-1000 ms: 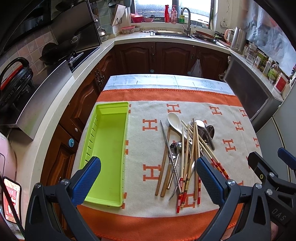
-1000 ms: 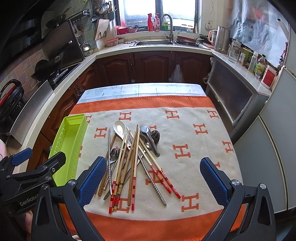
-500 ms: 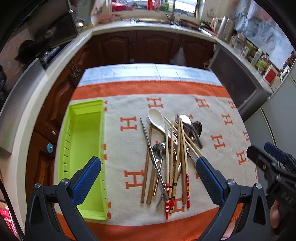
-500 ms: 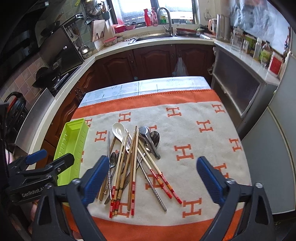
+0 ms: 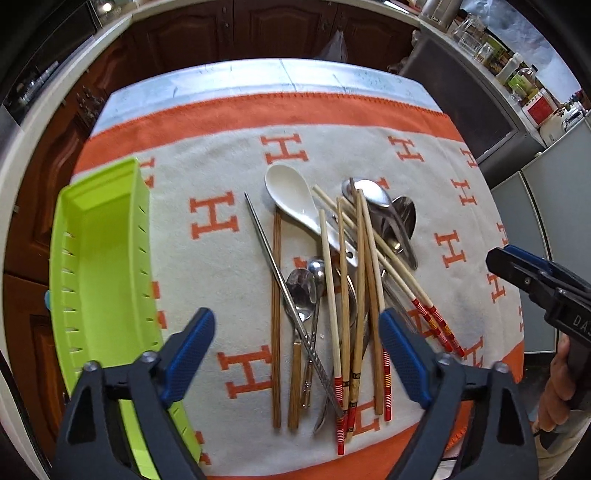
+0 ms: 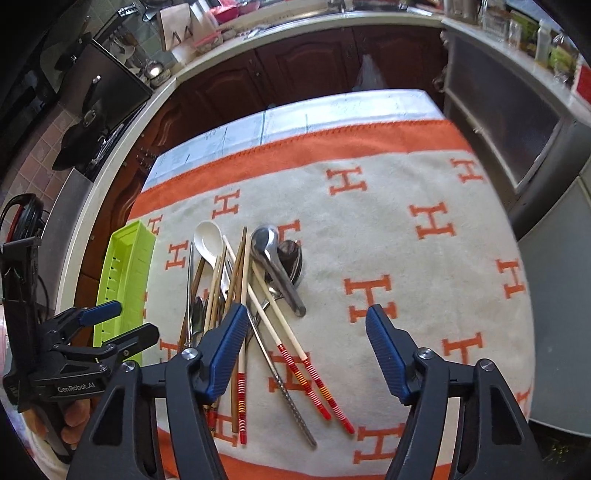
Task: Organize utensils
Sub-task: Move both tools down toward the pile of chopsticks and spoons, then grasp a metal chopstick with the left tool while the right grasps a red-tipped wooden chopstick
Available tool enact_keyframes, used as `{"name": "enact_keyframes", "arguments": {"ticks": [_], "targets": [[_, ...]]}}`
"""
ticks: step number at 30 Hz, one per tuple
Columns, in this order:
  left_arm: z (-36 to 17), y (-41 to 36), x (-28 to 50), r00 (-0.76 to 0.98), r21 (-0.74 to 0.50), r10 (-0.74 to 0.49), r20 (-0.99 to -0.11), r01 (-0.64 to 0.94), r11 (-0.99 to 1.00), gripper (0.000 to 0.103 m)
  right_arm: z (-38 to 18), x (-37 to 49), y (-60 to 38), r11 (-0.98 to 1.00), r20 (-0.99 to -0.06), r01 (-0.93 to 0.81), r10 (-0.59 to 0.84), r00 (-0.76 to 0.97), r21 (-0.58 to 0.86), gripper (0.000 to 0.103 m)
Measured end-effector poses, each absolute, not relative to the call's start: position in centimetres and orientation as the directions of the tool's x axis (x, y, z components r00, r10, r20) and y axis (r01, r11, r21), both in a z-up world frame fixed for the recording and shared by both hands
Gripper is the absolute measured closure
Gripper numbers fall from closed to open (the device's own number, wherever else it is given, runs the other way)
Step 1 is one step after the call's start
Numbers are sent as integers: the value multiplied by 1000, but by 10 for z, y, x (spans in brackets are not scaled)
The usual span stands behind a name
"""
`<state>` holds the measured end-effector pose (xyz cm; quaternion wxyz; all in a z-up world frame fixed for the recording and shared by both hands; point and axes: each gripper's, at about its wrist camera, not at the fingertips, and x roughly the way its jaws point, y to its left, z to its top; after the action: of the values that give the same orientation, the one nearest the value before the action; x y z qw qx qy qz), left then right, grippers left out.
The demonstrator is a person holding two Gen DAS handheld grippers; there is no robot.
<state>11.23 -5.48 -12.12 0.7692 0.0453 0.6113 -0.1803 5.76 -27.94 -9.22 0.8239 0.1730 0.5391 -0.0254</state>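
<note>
A heap of utensils (image 5: 332, 280) lies on the orange and cream cloth: a white ceramic spoon (image 5: 291, 199), metal spoons (image 5: 380, 206), wooden chopsticks with red-striped ends (image 5: 341, 384) and a metal chopstick (image 5: 280, 280). A lime green tray (image 5: 99, 258) stands empty at the left. My left gripper (image 5: 295, 354) hovers over the near ends of the heap, its jaws closing, the pads touching nothing. My right gripper (image 6: 306, 350) hangs above the red-striped chopsticks (image 6: 314, 380) and the metal chopstick (image 6: 291, 402), jaws closing too, pads pressing on nothing. The same heap (image 6: 240, 277) and tray (image 6: 125, 280) show in the right wrist view.
The cloth (image 6: 406, 229) covers a table (image 5: 280, 77) ringed by dark wood cabinets and a pale counter (image 6: 295, 22). A stove (image 6: 99, 110) sits at the left, a grey appliance (image 6: 546, 206) at the right. A person's hand (image 5: 557, 398) holds the right gripper.
Both grippers have come down and forward over the heap and tilted more steeply downward. Their jaws have narrowed. The utensils and the tray have not moved.
</note>
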Motion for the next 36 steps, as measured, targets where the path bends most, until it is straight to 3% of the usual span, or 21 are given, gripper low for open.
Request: {"name": "enact_keyframes", "arguments": {"ticks": [2,8,11,16,22,36], "targets": [[-133,-53,115,137,-181,-236,-962,328,927,42,-106,65,-276,935,-900,211,183,396,284,43],[-159,-52,114,33,-231,-255,-966,329,916,67,-144,82,-253,905,-890,171,322,322,390,60],[-164,-48,118,11,-249,-265,-964,307,919,73,-163,88,-240,879,-876,161,397,273,448,69],[-168,-43,125,0,-269,-279,-960,277,923,78,-190,98,-226,854,-866,182,449,218,488,79],[-175,-39,133,-29,-284,-286,-958,245,927,87,-210,104,-210,841,-860,192,475,187,506,84],[-179,-43,144,-29,-279,-279,-960,203,939,88,-227,106,-192,824,-845,193,511,155,533,94]]}}
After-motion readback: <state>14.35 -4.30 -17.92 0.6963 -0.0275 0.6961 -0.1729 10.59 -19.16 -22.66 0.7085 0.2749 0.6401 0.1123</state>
